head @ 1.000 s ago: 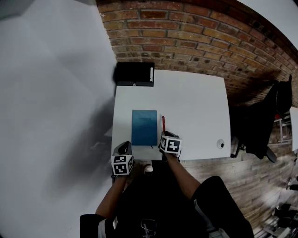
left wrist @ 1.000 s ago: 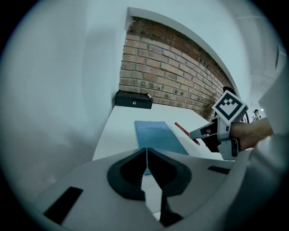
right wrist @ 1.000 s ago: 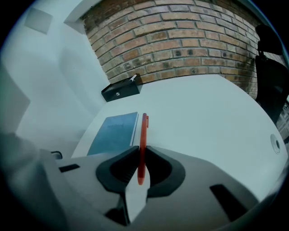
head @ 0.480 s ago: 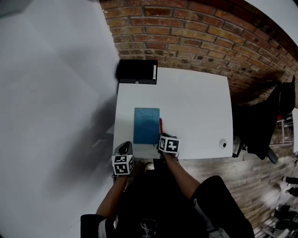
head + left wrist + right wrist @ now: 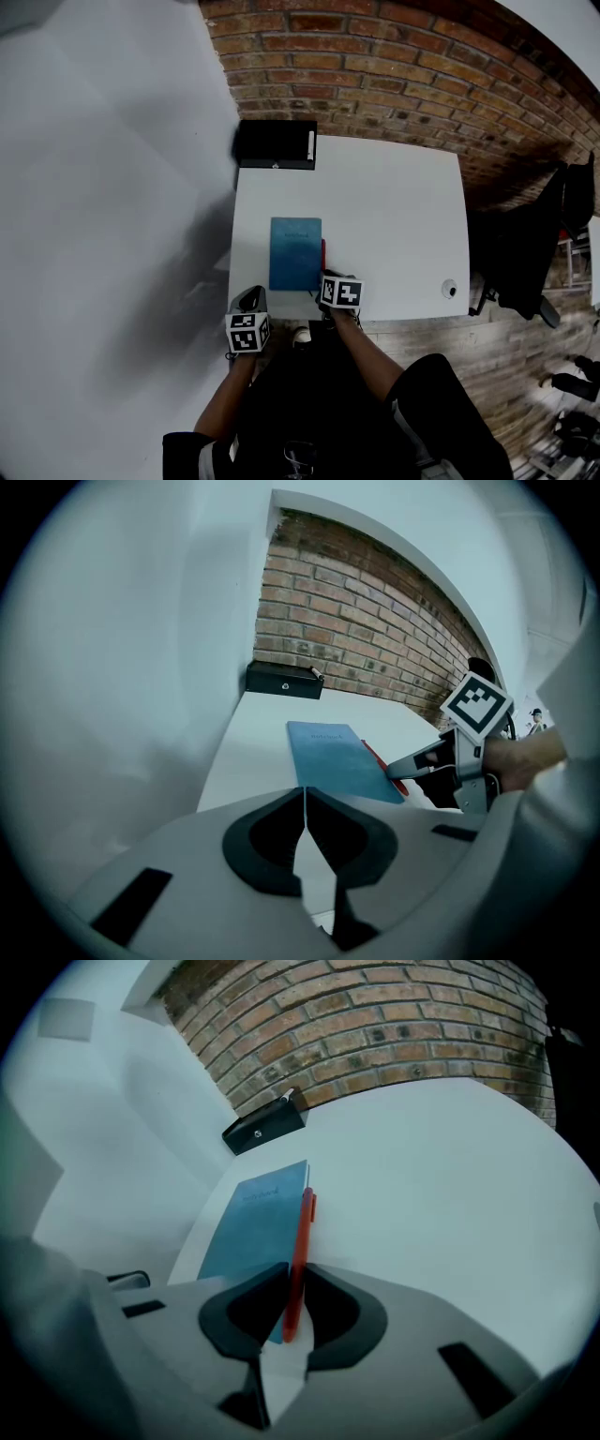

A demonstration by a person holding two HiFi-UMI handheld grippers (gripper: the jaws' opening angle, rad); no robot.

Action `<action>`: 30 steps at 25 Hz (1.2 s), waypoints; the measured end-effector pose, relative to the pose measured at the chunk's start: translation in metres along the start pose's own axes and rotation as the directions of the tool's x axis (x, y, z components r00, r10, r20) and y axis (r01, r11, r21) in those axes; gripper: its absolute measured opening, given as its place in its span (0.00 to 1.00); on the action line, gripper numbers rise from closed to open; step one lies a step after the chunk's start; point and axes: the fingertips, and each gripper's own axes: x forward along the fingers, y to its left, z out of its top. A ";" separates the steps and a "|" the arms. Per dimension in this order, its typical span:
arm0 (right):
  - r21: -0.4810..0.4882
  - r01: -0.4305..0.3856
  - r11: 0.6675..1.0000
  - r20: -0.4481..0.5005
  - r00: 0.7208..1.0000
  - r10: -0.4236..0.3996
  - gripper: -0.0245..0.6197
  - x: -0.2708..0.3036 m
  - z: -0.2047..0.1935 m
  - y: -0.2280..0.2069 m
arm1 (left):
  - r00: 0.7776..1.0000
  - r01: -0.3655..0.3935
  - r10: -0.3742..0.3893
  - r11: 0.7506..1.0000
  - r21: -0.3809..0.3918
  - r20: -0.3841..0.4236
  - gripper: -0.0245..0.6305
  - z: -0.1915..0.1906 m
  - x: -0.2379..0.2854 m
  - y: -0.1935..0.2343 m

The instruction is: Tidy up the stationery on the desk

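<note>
Right gripper (image 5: 289,1290) clamps the red pen (image 5: 303,1232) near its end; left gripper (image 5: 305,808) closed, empty — the pen may swivel, nudging the blue notebook (image 5: 251,1221).

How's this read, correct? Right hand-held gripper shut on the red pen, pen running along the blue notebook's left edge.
One slip. The right hand-held gripper is shut on the red pen, but the pen runs along the blue notebook's right edge, not its left. The right gripper view shows it, and the head view agrees.
</note>
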 end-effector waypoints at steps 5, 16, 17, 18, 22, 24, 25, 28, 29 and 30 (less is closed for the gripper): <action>-0.007 -0.009 1.000 -0.012 1.000 0.009 0.14 -0.002 -0.003 0.000 | 1.000 0.010 -0.010 1.000 0.004 -0.007 0.07 -0.001 0.003 -0.003; -0.018 -0.067 0.998 -0.026 0.997 0.067 0.14 -0.001 -0.007 0.007 | 0.999 0.030 -0.030 0.999 0.018 -0.012 0.07 0.002 0.009 -0.010; -0.016 -0.071 0.997 -0.027 0.997 0.070 0.14 -0.001 -0.007 0.006 | 0.999 0.032 -0.032 0.999 0.019 -0.013 0.07 0.003 0.010 -0.010; -0.015 -0.075 0.997 -0.028 0.997 0.074 0.14 -0.001 -0.007 0.007 | 0.999 0.033 -0.033 0.999 0.020 -0.013 0.07 0.003 0.010 -0.011; -0.012 -0.090 0.996 -0.038 0.995 0.090 0.14 0.000 -0.007 0.005 | 0.999 0.039 -0.039 0.999 0.023 -0.014 0.07 0.004 0.011 -0.013; -0.006 -0.102 0.995 -0.042 0.994 0.102 0.14 0.001 -0.007 0.004 | 0.999 0.039 -0.039 0.999 0.024 -0.014 0.07 0.005 0.011 -0.014; -0.007 -0.107 0.994 -0.044 0.993 0.106 0.14 0.001 -0.007 0.004 | 0.999 0.039 -0.038 0.999 0.025 -0.015 0.07 0.004 0.011 -0.014; -0.008 -0.107 0.994 -0.029 0.994 0.107 0.14 -0.001 -0.006 0.001 | 0.999 0.038 -0.037 0.999 0.029 -0.017 0.07 0.003 0.011 -0.015; -0.005 -0.108 0.994 -0.019 0.994 0.108 0.14 -0.003 -0.005 0.000 | 0.999 0.039 -0.038 0.999 0.030 -0.017 0.07 0.004 0.012 -0.016; -0.005 -0.109 0.994 -0.008 0.994 0.109 0.14 -0.004 -0.003 0.000 | 0.999 0.040 -0.040 0.999 0.033 -0.017 0.07 0.004 0.012 -0.017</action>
